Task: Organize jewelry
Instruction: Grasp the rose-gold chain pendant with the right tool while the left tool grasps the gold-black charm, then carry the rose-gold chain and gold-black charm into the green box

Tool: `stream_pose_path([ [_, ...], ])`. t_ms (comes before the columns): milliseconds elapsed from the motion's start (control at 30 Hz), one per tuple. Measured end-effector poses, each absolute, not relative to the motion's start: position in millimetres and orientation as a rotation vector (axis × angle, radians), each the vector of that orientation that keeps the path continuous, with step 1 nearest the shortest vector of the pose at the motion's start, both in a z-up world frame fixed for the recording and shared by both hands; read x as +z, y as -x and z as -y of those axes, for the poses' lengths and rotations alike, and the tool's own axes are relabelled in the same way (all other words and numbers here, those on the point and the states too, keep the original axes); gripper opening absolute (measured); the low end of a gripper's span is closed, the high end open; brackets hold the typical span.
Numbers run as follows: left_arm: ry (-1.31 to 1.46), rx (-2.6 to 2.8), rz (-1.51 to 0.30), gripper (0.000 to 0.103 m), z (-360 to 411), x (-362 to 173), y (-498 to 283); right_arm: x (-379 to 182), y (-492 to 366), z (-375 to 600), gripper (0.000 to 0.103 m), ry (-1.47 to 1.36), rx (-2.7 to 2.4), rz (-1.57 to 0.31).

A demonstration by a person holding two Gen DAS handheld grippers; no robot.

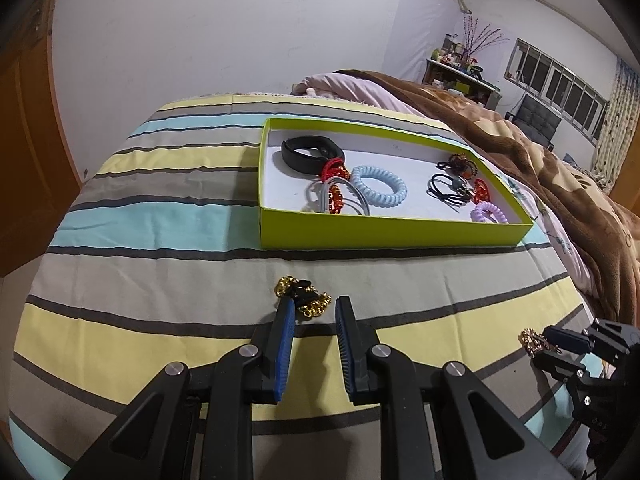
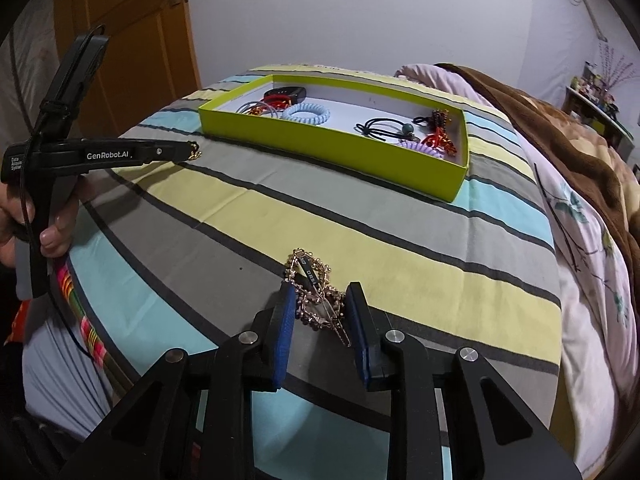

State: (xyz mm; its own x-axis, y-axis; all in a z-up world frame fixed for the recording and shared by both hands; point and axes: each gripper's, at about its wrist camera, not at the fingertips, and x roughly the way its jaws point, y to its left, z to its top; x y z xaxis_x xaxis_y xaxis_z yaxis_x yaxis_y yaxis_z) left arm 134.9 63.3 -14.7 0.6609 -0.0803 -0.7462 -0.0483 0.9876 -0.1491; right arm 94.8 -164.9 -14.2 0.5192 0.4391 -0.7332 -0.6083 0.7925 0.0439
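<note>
A lime green box sits on the striped bedspread, holding hair ties, coils and clips. A gold chain piece with black parts lies on the bedspread just in front of my left gripper, which is open with its left fingertip touching the piece. In the right wrist view its gold chain shows at the left gripper's tip. My right gripper is open, and a rose-gold beaded hair clip lies between its fingers. The clip also shows in the left wrist view.
A brown blanket and pink floral quilt lie to the right of the box. A wooden door stands at the left. A person's hand holds the left gripper's handle.
</note>
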Motion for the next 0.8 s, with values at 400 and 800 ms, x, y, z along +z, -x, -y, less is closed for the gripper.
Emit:
stream_pose_path([
  [400,0.171,0.012,-0.867,0.020,-66.9,-20.0,-145.6,-8.5,-95.6,167.4,0.026,0.153,0.610,-0.789],
  [800,0.130,0.027,-0.872,0.020,-62.0,-20.6,-155.1,-2.0,-100.4,165.6,0.026,0.129,0.608,-0.775],
])
